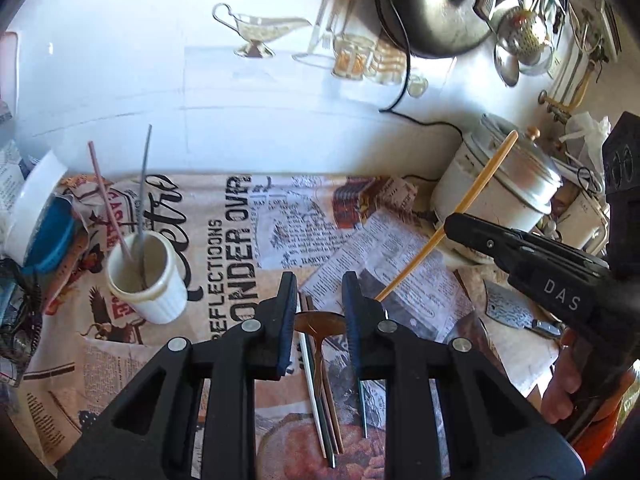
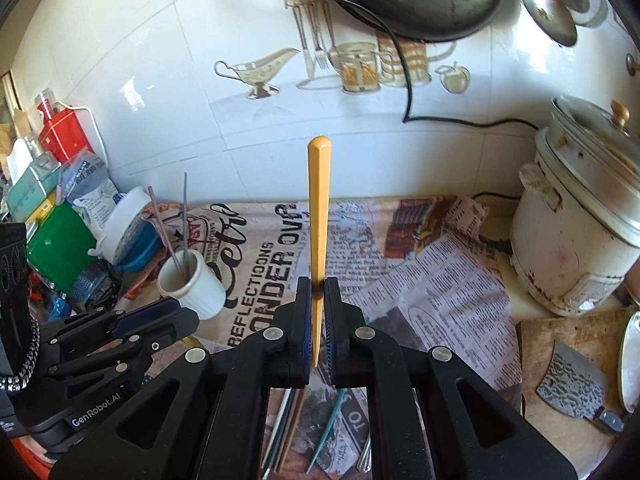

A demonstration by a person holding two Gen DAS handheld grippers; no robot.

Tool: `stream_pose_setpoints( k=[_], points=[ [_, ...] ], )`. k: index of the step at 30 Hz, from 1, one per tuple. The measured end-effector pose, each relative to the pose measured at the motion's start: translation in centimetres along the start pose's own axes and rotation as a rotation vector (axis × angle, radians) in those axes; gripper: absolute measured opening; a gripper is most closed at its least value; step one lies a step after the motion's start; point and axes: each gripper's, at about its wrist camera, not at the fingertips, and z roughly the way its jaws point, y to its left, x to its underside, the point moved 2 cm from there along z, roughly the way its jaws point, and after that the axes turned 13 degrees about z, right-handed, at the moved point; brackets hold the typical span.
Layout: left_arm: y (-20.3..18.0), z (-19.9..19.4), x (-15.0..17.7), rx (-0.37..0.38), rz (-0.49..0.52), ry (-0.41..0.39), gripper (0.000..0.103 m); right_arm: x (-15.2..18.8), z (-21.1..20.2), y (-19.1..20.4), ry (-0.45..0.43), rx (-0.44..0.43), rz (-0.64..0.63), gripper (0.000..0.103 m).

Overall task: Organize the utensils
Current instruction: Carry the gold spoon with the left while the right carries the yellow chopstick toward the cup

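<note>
Newspaper (image 2: pixel 420 280) covers the kitchen counter, and nearest the right wrist camera the right gripper (image 2: pixel 317 320) is clamped on a yellow chopstick (image 2: pixel 318 208) pointing to twelve o'clock. The left gripper (image 1: pixel 318 312) hangs part-open over loose utensils (image 1: pixel 320 392). Farther off at ten o'clock, the white cup (image 2: pixel 192 284) holds two sticks; tipping the chopstick upright before lowering should spare its rim.

Newspaper (image 2: pixel 432 304) covers the table. Rice cooker (image 2: pixel 576 232) at right by the tiled wall (image 2: pixel 160 80), cleaver (image 2: pixel 572 384) on a board in front, green tin (image 2: pixel 56 248) far left.
</note>
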Motion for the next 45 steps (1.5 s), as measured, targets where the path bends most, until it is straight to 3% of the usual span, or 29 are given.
stream_pose_setpoints(
  k=[18, 28, 36, 45],
  points=[
    [8.5, -6.8, -4.4, -0.215, -0.09, -0.169, 0.022, -3.7, 1.8, 9.7, -0.031, -0.188, -0.151, 0.006],
    [13.8, -7.7, -5.8, -0.304, -0.16, -0.212, 0.021, -4.4, 5.5, 15.3, 0.012, -0.285, -0.228, 0.006],
    [17.1, -5.3, -5.2, -0.353, -0.213, -0.182, 0.021, -3.1, 10.4, 16.7, 0.119, -0.302, -0.264, 0.006],
    [19.5, -0.1, -2.2, -0.378, -0.263, -0.054, 0.021, -0.8, 15.3, 16.4, 0.252, -0.277, -0.285, 0.006]
  ],
)
